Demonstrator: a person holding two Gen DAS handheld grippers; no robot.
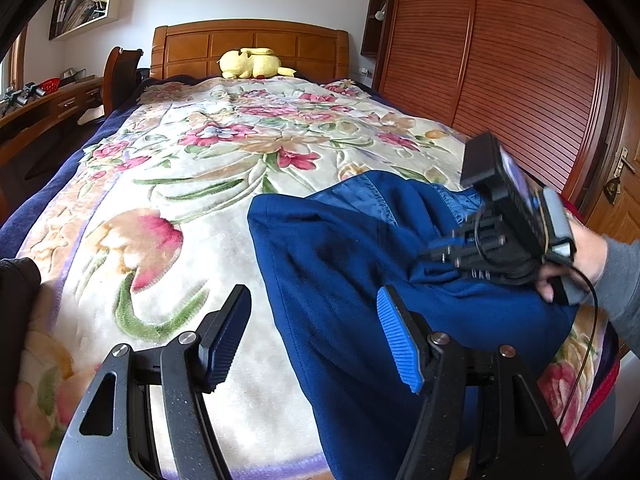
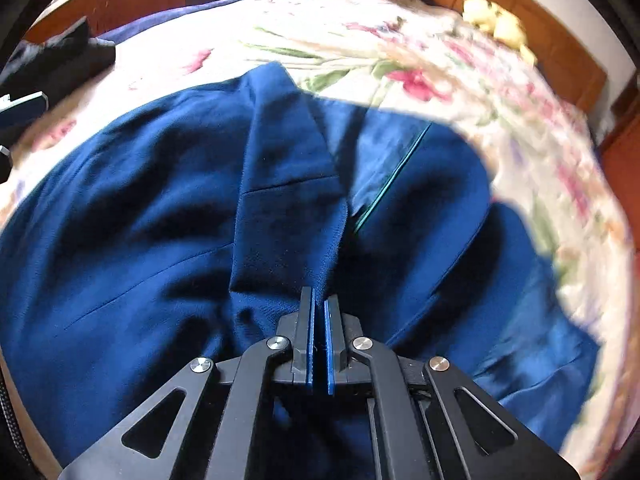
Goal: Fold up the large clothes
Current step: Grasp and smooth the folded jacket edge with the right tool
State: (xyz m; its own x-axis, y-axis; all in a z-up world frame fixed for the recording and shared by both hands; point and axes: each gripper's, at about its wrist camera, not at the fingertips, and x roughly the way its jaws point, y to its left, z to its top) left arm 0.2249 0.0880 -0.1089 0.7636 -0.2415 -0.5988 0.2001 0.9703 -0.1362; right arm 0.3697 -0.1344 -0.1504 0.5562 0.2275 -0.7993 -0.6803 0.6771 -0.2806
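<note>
A large dark blue garment (image 1: 360, 256) lies bunched on the floral bedspread (image 1: 192, 168), at the near right of the bed. My left gripper (image 1: 312, 336) is open and empty, just above the garment's left edge. My right gripper shows in the left wrist view (image 1: 516, 236) with a hand on it, over the right side of the garment. In the right wrist view the right gripper (image 2: 319, 312) is shut, with a fold of the blue garment (image 2: 168, 208) at its tips. The right wrist view is blurred.
A yellow plush toy (image 1: 252, 63) lies by the wooden headboard (image 1: 248, 46). A wooden wardrobe (image 1: 500, 60) stands to the right of the bed, a desk (image 1: 44, 108) to the left. A dark cloth (image 2: 60, 64) lies on the bed's far left in the right wrist view.
</note>
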